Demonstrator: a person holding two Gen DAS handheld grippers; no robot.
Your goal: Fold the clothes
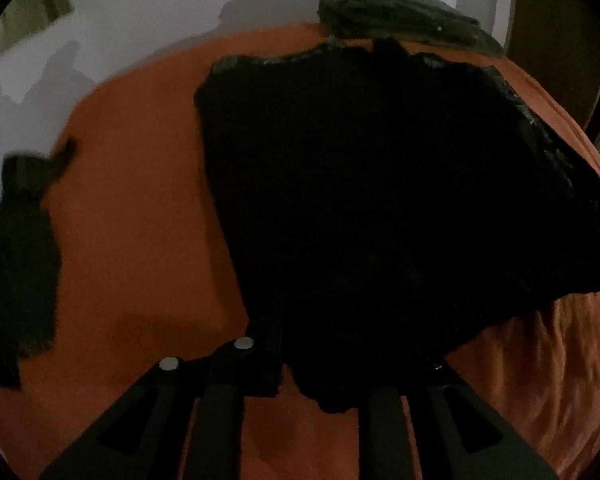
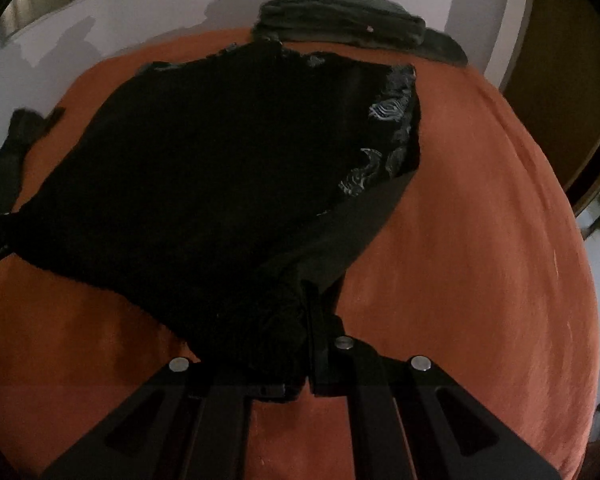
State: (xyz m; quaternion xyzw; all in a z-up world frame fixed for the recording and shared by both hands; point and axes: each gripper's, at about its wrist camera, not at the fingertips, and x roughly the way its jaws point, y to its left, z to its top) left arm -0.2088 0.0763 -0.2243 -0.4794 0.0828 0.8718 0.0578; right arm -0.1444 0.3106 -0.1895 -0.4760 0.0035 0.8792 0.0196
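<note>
A black garment (image 2: 220,152) is spread on the orange bed (image 2: 480,240), with a patterned part showing along its right side. Its near left corner is pinched in the jaws of the left gripper (image 1: 320,376), and its near right corner is bunched up and pinched in the jaws of the right gripper (image 2: 300,344). Both grippers are held low over the near edge of the bed, pointing forward. A fold seems to be in hand: the two held corners would likely be carried together toward the far edge. A dark folded pile (image 2: 340,24) is seen at the back, and another dark cloth (image 1: 16,248) lies at the left.
</note>
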